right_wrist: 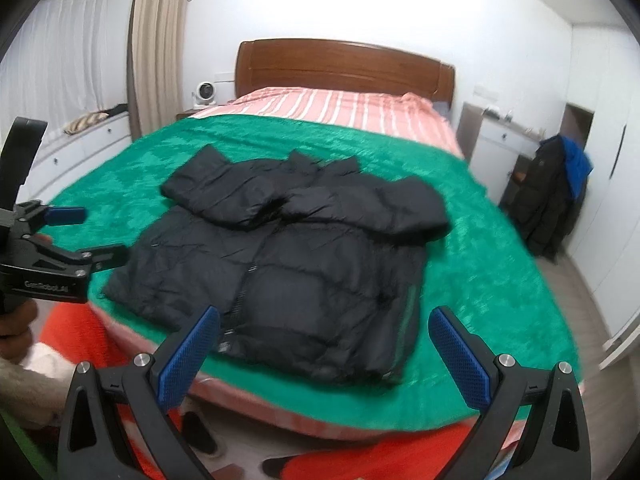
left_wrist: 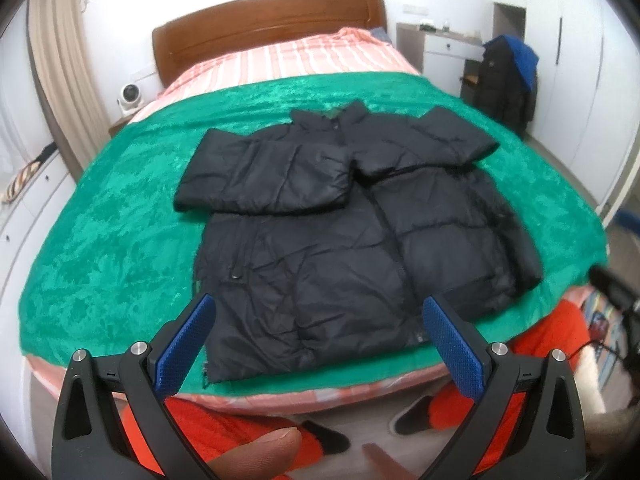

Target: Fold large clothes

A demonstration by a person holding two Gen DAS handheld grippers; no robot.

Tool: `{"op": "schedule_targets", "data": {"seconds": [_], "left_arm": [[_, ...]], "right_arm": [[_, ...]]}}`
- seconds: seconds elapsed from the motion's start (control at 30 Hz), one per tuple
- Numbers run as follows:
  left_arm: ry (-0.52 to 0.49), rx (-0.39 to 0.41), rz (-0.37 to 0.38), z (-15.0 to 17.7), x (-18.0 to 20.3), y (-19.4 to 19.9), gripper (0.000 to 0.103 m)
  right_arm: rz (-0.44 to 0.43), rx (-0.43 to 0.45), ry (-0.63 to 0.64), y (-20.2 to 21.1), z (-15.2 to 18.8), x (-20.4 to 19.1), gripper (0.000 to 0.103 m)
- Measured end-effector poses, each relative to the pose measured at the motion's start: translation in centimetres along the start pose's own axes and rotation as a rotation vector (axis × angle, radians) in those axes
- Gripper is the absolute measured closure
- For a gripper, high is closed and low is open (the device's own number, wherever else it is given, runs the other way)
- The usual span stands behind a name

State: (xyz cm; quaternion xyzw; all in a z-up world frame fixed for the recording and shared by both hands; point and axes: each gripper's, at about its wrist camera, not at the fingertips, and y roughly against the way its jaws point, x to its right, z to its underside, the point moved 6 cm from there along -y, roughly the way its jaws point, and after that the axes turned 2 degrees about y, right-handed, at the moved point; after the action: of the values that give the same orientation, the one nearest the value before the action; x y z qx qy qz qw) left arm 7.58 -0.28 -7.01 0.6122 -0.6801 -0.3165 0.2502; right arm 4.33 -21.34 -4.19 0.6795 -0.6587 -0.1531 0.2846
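Left gripper (left_wrist: 318,314) wide apart, empty; right gripper (right_wrist: 324,326) likewise, above jacket (right_wrist: 280,264).

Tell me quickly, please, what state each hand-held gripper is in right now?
Left hand-held gripper: open, holding nothing, above the near hem of the black puffer jacket.
Right hand-held gripper: open, holding nothing.

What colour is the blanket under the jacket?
The blanket under the black jacket is bright green; the left wrist view shows it best.
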Motion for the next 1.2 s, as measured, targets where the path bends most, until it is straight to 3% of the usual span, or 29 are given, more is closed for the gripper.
{"op": "schedule_targets", "data": {"seconds": [0.13, 0.47, 0.73, 0.87, 1.03, 1.1, 1.2], "left_arm": [[0.004, -0.062, -0.029, 0.3, -0.5, -1.6, 0.000], [0.012, -0.176, -0.109, 2.5, -2.1, -4.0, 0.000], [-0.007, -0.189, -0.130, 2.6, -2.6, -5.2, 0.000], [-0.066, -0.146, -0.131, 0.1, -4.1, -7.4, 0.000], [-0.164, -0.157, -0.016, -4.3, -3.4, -11.9, 0.000], [-0.193, -0.149, 0.056, -6.6, -1.7, -13.9, 0.000], [-0.245, -0.151, 0.099, -8.9, 1.1, -17.4, 0.000]], "right_arm": [[0.023, -0.010, -0.016, -1.1, -0.6, 1.5, 0.000], [-0.054, -0.121, -0.109, -3.2, 1.5, 1.3, 0.000], [-0.060, -0.160, -0.112, -3.8, 2.8, 0.7, 0.000], [-0.064, -0.165, -0.117, -4.0, 2.9, 0.6, 0.000], [-0.075, -0.165, -0.137, -4.0, 3.7, 0.6, 0.000], [-0.082, -0.178, -0.144, -4.1, 4.3, 0.5, 0.000], [-0.083, -0.184, -0.148, -3.9, 4.7, 0.4, 0.000]]}}
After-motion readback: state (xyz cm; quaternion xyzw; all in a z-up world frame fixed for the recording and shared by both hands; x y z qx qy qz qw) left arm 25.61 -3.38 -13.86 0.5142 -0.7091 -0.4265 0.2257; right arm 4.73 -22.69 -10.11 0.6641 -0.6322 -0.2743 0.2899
